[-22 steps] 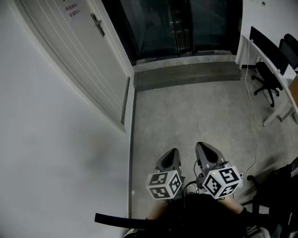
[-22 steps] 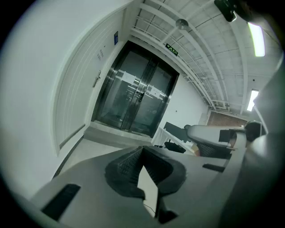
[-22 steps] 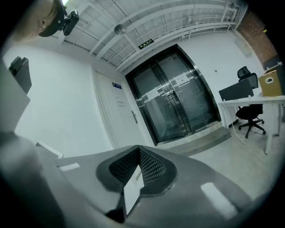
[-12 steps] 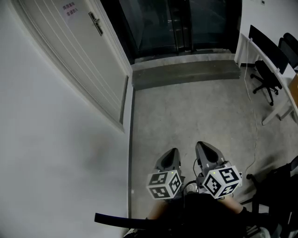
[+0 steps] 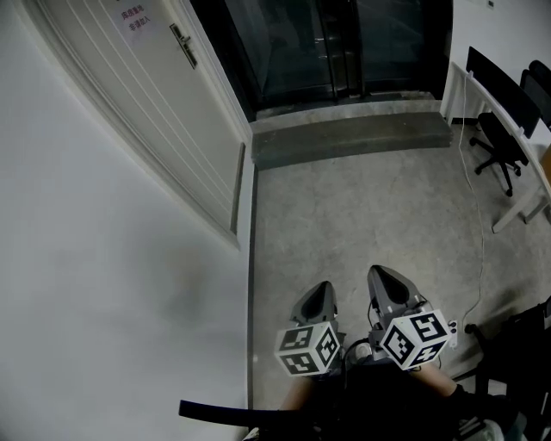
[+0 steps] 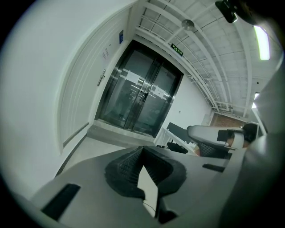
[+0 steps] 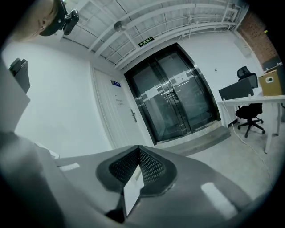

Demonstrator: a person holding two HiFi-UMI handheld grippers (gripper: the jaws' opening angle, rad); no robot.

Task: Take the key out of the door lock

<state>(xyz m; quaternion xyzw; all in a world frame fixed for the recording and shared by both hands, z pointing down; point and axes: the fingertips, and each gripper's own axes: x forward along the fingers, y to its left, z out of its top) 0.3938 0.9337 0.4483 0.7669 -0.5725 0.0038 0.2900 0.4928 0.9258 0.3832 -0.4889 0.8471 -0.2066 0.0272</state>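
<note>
Key: not made out in any view. By judgement it sits in the lock by the handle (image 5: 182,45) of the white door (image 5: 146,103), far off to the left and well apart from both tools.

Near: left tool (image 5: 320,291) and right tool (image 5: 385,277) are held low, side by side, close to the body, tips pointing ahead along the corridor. This reads as a carrying posture, as nothing is within reach. In each tool's own view the jaws meet tip to tip with nothing between them, so both are empty.

Middle: bare concrete floor (image 5: 362,215) ahead. A plain wall (image 5: 86,284) runs along the left and leads on to the door. The door looks shut, with a small notice (image 5: 136,15) higher up on it.

Far: a raised step (image 5: 353,138) lies before dark glass doors (image 5: 336,43). At right stands a white worktop (image 5: 522,214) with a black office chair (image 5: 495,142) beside it.

Containers: no box, tray or bin shows. The lock is the only holder, and its content is presumed rather than seen.

Judgement: the task is not yet begun. It calls for closing on the door first, then opening one tool to pinch the key's head.
</note>
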